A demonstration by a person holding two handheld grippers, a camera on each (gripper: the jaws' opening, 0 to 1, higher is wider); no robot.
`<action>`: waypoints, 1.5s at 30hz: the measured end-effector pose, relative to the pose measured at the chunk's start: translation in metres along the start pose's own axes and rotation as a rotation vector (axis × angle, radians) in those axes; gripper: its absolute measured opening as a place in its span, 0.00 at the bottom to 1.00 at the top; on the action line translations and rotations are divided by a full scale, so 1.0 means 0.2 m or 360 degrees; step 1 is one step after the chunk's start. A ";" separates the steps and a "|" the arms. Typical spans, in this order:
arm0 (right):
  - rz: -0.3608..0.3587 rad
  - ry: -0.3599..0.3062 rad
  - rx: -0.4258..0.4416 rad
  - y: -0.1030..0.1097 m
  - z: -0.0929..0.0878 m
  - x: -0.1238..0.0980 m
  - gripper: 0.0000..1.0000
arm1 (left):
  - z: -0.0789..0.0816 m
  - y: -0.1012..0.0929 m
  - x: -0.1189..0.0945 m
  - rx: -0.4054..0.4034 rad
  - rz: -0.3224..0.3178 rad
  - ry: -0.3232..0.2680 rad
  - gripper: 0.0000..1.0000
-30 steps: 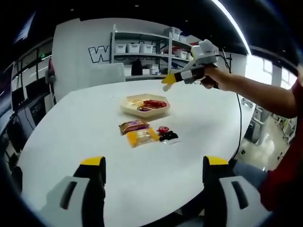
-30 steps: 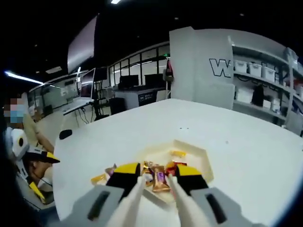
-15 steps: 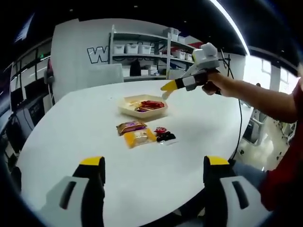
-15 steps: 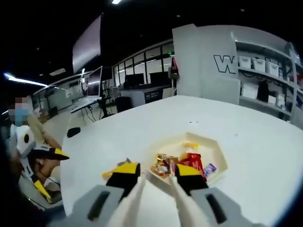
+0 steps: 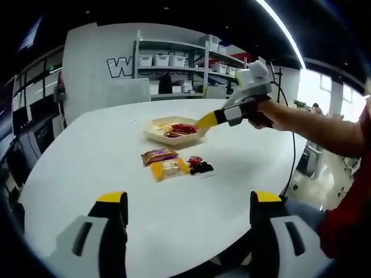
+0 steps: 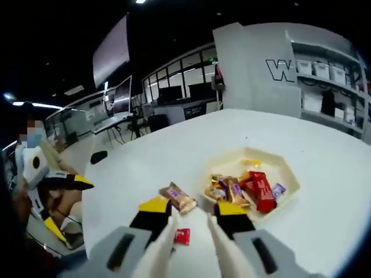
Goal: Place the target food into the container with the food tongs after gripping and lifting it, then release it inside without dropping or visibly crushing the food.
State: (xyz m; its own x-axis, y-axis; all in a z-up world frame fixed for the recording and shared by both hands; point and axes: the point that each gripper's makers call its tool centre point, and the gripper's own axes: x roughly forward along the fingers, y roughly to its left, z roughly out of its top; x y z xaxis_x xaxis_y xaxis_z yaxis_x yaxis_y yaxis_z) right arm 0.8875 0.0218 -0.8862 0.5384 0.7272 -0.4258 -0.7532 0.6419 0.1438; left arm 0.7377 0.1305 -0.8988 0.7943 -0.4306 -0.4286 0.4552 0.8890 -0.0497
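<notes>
A cream hexagonal tray (image 6: pixel 288 174) holds a red packet (image 6: pixel 258 192) and several gold-wrapped snacks (image 6: pixel 224 189). In front of it on the white table lie a brown packet (image 6: pixel 177 197) and a small red packet (image 6: pixel 182 236). My right gripper (image 6: pixel 192 207) is shut on white food tongs (image 6: pixel 168 234); the tong tips stand apart just short of the tray's near rim, with nothing between them. In the left gripper view the tray (image 5: pixel 155 134) sits mid-table, and a hand holds the right gripper (image 5: pixel 223 116) at its right edge. My left gripper (image 5: pixel 188 202) is open, low over the table's near edge.
Loose on the table before the tray are a brown packet (image 5: pixel 159 155), a yellow packet (image 5: pixel 168 169) and small red and dark sweets (image 5: pixel 200 167). Shelves with white bins (image 5: pixel 168 61) stand behind the table. A small black object (image 6: pixel 98 156) lies near the far edge.
A wrapped snack that stood between the tong tips a second ago is gone from them. The right gripper has drawn back from over the tray and dropped lower. The left gripper has stayed still.
</notes>
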 end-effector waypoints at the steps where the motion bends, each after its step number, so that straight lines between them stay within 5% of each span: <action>1: 0.0013 0.0003 0.0009 0.01 -0.01 0.01 0.23 | 0.00 0.00 0.00 0.0000 -0.0001 -0.0001 0.84; 14: 0.0072 0.0090 0.0046 0.09 -0.14 0.08 0.24 | 0.00 -0.01 0.01 0.0003 -0.0011 0.0003 0.84; 35: 0.0072 0.0146 0.0075 0.13 -0.23 0.12 0.24 | 0.00 -0.02 0.02 0.0002 -0.0016 0.0003 0.84; 45: 0.0039 0.0156 -0.0037 0.12 -0.24 0.13 0.20 | 0.00 -0.02 0.02 -0.0008 -0.0015 -0.0006 0.84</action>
State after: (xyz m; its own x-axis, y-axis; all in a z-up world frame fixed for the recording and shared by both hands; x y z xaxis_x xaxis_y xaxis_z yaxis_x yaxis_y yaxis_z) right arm 0.8652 0.0437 -0.9374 0.4810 0.7147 -0.5078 -0.7750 0.6174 0.1348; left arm 0.7386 0.1260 -0.9010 0.7914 -0.4395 -0.4249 0.4607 0.8857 -0.0580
